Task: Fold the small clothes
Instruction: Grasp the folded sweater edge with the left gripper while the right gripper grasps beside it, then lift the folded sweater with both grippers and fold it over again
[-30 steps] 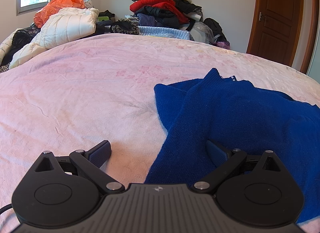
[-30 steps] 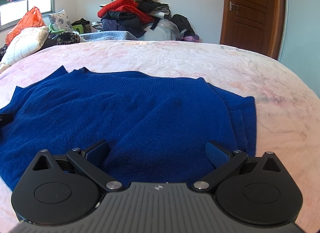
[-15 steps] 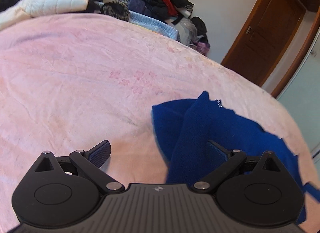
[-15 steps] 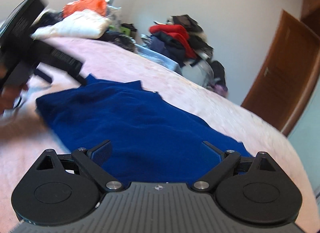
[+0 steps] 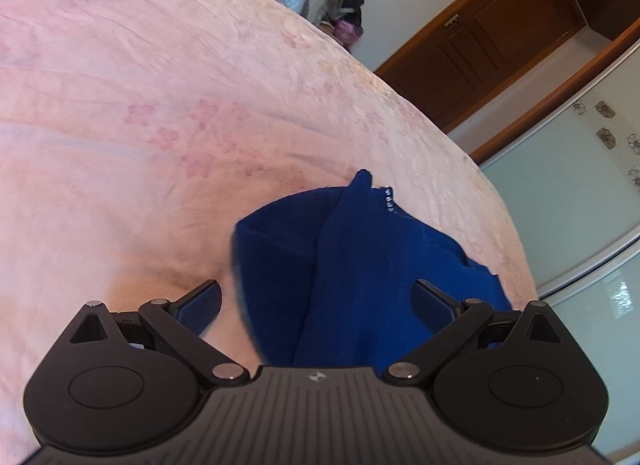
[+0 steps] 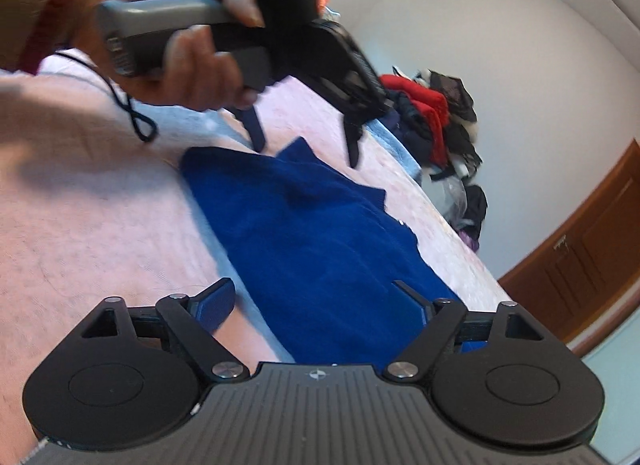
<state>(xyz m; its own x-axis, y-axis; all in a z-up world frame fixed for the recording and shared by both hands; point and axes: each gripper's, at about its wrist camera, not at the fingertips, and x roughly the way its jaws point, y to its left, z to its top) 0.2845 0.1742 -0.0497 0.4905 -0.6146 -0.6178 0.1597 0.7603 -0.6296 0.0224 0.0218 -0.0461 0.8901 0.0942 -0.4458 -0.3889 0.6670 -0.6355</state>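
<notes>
One blue sweater [image 6: 320, 249] lies on the pink bedspread [image 5: 140, 125] of the bed, and it is the single garment laid out there; everything else is placed here against it. It looks partly folded: in the left wrist view a flap of the knit lies doubled over the body, and a short row of small shiny beads [image 5: 388, 199] sits at its far edge. Two grippers are in play. The left gripper [image 5: 316, 301] hangs above the sweater's near end with its jaws spread wide, one finger over bare bedspread beside the sweater and the other over the blue knit, nothing between them. In the right wrist view that same tool shows from outside, held in the person's left hand [image 6: 192, 77] above the sweater's far corner, both fingers pointing down and apart, clear of the cloth. The right gripper [image 6: 312, 301] is over the sweater's opposite end, its jaws likewise spread, one finger over the bedspread and one over the knit, gripping nothing. Beyond the sweater, past the far edge of the bed, stands one heap of clothes [image 6: 436, 105] with red and dark pieces, and to its right one brown wooden door [image 5: 480, 37].
</notes>
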